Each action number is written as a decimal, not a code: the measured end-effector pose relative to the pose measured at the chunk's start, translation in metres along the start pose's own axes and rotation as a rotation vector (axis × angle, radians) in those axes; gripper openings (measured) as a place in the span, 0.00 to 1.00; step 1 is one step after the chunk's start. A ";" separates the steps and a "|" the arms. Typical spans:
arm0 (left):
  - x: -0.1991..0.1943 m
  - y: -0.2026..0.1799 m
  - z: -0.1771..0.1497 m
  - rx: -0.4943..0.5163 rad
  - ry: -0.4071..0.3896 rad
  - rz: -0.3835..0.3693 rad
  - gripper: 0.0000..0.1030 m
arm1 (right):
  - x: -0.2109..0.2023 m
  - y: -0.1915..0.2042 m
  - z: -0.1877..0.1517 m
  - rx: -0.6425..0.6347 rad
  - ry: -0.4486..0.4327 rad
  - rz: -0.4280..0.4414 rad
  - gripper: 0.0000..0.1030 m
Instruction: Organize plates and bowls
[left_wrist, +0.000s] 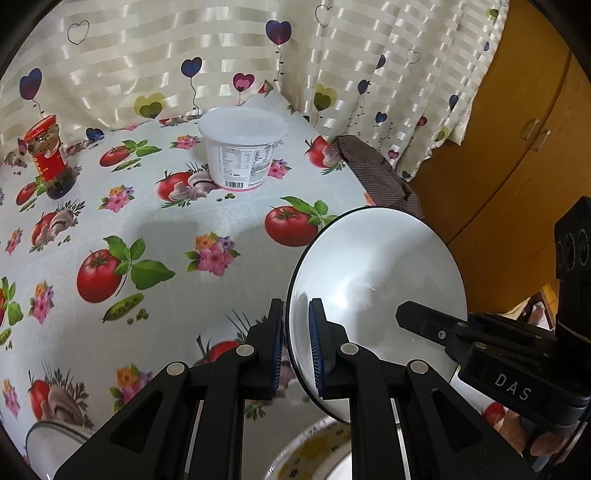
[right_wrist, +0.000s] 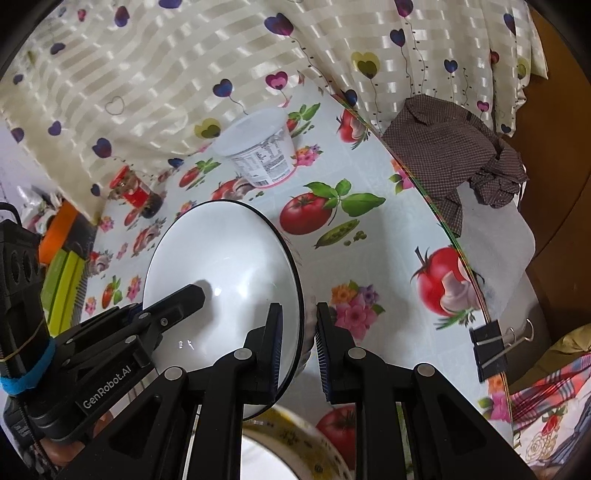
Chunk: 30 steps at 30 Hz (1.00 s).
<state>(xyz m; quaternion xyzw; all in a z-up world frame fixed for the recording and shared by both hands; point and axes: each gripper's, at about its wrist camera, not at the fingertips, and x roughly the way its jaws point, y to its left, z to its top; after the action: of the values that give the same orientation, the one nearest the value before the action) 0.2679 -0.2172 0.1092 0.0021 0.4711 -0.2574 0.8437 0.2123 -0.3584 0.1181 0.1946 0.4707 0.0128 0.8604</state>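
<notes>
Both the left gripper (left_wrist: 295, 341) and right gripper (right_wrist: 298, 349) have fingers clamped on opposite rims of the white black-rimmed bowl (left_wrist: 373, 280), held above the tomato-print worktop (left_wrist: 166, 221); stacking onto the yellow-patterned dish (right_wrist: 295, 439) below seemingly remains.

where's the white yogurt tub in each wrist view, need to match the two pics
Left wrist: white tub stands upper centre on the tablecloth, just before the curtain.
Right wrist: white tub sits upper centre-left, tilted by the lens, beyond the white bowl.
Shared landmark: the red-lidded jar left of the tub in both.
</notes>
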 end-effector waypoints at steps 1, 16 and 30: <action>-0.003 -0.001 -0.002 0.001 -0.001 0.000 0.14 | -0.002 0.001 -0.002 0.000 0.000 0.002 0.17; -0.036 -0.010 -0.037 0.008 -0.008 -0.018 0.14 | -0.039 0.007 -0.043 0.008 -0.013 0.029 0.17; -0.047 -0.013 -0.054 -0.016 -0.018 0.000 0.14 | -0.054 0.013 -0.065 0.025 -0.033 0.039 0.17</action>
<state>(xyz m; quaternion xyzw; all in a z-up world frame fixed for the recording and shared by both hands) 0.1992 -0.1954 0.1195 -0.0068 0.4653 -0.2536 0.8480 0.1313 -0.3369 0.1347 0.2145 0.4529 0.0203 0.8651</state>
